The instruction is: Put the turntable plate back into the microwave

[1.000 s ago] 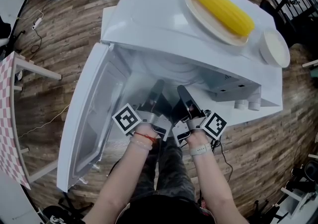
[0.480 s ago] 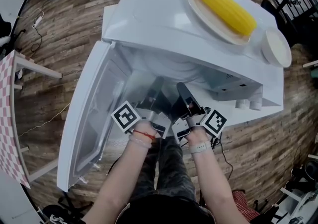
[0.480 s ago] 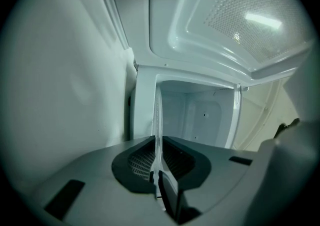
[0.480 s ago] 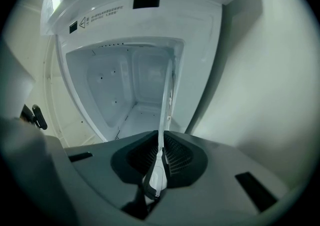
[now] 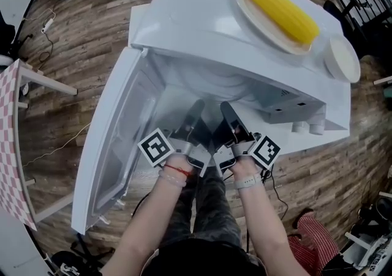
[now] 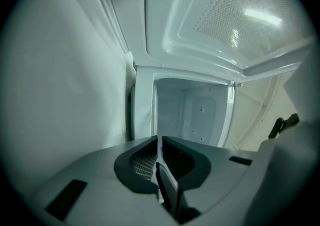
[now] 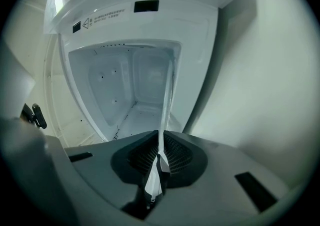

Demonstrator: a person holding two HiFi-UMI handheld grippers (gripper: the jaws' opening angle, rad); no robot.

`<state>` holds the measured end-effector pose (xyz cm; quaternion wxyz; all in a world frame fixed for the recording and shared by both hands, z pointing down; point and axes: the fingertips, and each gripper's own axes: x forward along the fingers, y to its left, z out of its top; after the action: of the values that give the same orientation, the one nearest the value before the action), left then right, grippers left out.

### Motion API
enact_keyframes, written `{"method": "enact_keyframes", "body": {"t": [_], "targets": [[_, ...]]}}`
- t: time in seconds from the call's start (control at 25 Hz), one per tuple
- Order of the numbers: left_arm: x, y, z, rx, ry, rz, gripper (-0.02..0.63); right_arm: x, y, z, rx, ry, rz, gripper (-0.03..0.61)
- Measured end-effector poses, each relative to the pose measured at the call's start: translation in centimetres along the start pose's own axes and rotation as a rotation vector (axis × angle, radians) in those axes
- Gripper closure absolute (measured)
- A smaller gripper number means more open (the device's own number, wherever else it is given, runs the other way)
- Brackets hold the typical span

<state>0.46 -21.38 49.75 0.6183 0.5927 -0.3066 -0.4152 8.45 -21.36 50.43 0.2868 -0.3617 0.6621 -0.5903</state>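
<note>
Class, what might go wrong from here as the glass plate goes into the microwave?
The left claw and right claw pinch only the thin rim of the turntable plate, so it may slip or tilt. It might strike the microwave frame. A jolt might roll the corn off its dish.

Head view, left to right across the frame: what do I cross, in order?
checkered table → open microwave door → left gripper → right gripper → corn → small white dish. Both grippers' jaws are shut on the turntable plate.
</note>
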Motion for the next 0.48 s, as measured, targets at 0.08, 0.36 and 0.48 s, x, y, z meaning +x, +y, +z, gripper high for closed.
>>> {"method": "enact_keyframes", "body": {"t": [0.08,0.36,0.48], "targets": [[-0.1,-0.2,-0.4,0.015,0.021,-0.004,0.577,-0.2,0.1,-0.1,-0.009,0.004,-0.002,0.531],[-0.4,-0.7,-1.5,0.051,0.075,0.001,0.592,-0.7,1.1,-0.8,-0.069,0.031,0.013,0.533],[-0.6,-0.9,-2.2,0.081,0.108,0.013,0.600,-1.0,1.6,-1.1,-0.100,0.047,0.013,0.537]]}}
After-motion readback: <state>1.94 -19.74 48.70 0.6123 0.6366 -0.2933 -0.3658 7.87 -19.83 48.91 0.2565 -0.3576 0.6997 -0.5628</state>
